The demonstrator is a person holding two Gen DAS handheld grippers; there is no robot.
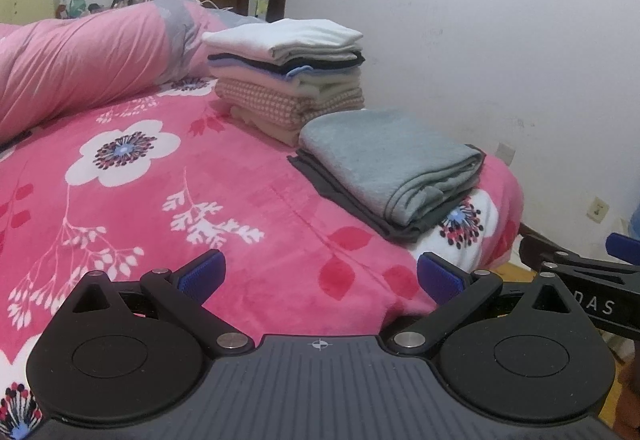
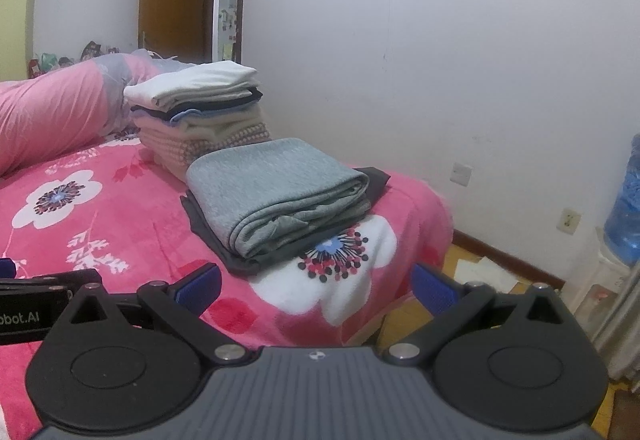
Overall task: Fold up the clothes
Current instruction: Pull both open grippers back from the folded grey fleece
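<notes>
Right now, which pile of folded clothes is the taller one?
The far pile, with the white piece on top and pink checked cloth lower down, is taller. It has many layers. The near pile is only a grey-green piece on a dark one.

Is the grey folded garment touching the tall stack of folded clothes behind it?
Cannot tell. In both wrist views the grey folded garment overlaps the base of the tall stack, hiding any contact or gap. Both grippers are open, holding nothing.
</notes>
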